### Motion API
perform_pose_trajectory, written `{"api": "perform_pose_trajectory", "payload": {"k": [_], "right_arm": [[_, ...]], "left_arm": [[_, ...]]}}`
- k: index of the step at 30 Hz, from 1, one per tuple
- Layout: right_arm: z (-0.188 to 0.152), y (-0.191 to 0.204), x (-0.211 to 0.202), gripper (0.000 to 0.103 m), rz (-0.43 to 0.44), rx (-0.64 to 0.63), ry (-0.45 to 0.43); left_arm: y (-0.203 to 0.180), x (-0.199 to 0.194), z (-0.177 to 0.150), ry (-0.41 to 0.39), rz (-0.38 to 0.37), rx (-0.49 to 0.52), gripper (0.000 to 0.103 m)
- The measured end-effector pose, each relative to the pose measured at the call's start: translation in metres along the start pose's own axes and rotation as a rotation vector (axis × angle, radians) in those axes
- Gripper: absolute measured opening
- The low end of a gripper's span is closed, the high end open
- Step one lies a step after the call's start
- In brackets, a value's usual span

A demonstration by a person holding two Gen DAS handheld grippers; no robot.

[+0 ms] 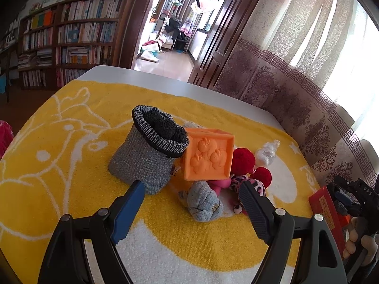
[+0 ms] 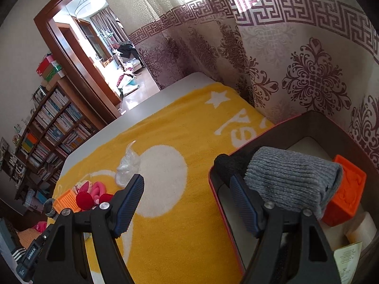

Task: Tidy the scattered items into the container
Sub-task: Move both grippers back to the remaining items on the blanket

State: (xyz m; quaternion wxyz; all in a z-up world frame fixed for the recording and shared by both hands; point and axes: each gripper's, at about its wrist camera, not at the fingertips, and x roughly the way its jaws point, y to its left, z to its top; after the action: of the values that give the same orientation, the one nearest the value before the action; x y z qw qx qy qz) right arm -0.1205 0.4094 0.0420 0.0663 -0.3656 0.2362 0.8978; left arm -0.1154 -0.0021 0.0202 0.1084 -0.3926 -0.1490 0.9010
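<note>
Soft rolled sock [image 1: 203, 201] next, between open left gripper [image 1: 191, 203] jaws.
Light, squashy; pinch across middle, twelve o'clock from fingertips; right gripper [image 2: 187, 203] open, empty.

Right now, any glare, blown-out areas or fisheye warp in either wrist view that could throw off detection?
Left wrist view: the sunlit curtain is blown out at upper right, the table edge bows strongly, and the orange cube is sharp and evenly lit. Right wrist view: window glare washes out the top centre, the corners vignette black, and the grey sock in the container stays crisp.
</note>
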Motion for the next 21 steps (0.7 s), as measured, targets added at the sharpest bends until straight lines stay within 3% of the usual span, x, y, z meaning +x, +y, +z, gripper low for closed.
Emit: {"api": "perform_pose_trajectory", "payload": {"k": [7,15,21], "right_arm": [[-0.013,0.042,-0.015,0.079,0.061,-0.120,-0.045],[-0.042,0.088,0.011,0.079,0.136,-0.215,0.040],[-0.058,0.104,0.028,0.078,0.164,-0.245,0.063]], "left_arm": [[0.006,0.001,0.002,-0.006,0.016,-0.018,0.084],[0.018,0.000,0.005,-0.025,0.074,-0.038,0.084],[0.020,0.007,0.007,-0.003,0.129,0.009,0.084]]}}
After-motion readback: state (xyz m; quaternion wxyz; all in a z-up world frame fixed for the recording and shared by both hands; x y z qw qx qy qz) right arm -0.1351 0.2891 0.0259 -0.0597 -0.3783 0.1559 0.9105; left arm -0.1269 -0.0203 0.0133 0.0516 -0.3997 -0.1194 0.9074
